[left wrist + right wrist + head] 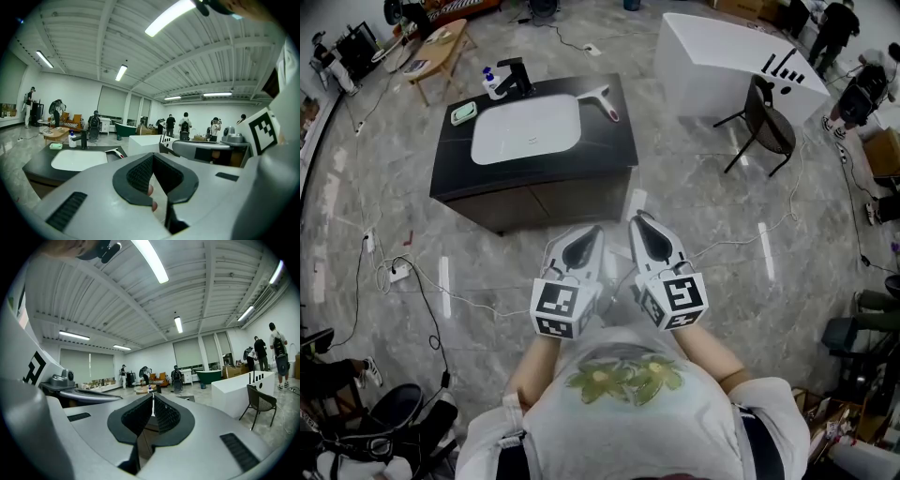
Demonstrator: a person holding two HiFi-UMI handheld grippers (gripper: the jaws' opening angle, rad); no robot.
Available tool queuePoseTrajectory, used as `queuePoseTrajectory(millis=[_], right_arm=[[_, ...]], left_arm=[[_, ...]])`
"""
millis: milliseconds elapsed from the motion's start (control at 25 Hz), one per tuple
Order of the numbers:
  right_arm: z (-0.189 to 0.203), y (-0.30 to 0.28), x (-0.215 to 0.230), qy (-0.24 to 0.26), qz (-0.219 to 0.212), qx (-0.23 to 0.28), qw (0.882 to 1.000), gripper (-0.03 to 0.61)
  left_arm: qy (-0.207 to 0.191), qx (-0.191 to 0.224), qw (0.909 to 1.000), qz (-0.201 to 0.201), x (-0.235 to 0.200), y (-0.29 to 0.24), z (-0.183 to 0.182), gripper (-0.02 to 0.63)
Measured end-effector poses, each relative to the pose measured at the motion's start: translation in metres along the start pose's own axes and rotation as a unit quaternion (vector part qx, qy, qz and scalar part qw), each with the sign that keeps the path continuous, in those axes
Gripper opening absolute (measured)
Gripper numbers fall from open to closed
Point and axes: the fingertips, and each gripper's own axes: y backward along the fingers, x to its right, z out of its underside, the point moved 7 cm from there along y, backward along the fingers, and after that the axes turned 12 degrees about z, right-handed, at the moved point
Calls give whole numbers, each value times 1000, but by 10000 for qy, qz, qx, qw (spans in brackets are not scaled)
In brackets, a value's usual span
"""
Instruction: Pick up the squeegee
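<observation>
The squeegee (602, 98), white with a red-tipped handle, lies on the right part of a black vanity top (609, 141), beside the white basin (528, 128). It shows small and far off in the left gripper view (115, 152). Both grippers are held close to the person's chest, well short of the vanity, over the floor. The left gripper (592, 231) (152, 157) is shut, with nothing in it. The right gripper (639, 221) (153, 399) is shut too and holds nothing. The squeegee does not show in the right gripper view.
A black faucet (517, 75), a soap bottle (490, 82) and a green soap dish (464, 112) stand at the vanity's back left. A white counter (741, 61) and a dark chair (766, 117) are to the right. Cables (422, 291) trail on the floor at left.
</observation>
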Motion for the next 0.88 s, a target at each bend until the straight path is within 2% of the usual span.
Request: queuePoseTrajectory(millis=[320,600,880], right_arm=[[-5,-78,-14,18,140,-98,9999,26],[-10,-142,-22,61,316,-66,9995,28],[-17,-180,-23,44,608,5,9981,28]], left_arm=[[108,-99,9998,134,-78,-25,-13,9],[17,-128,9991,410,-138,-52,-32,9],[-5,-208,9985,507,-183,-60,-40,9]])
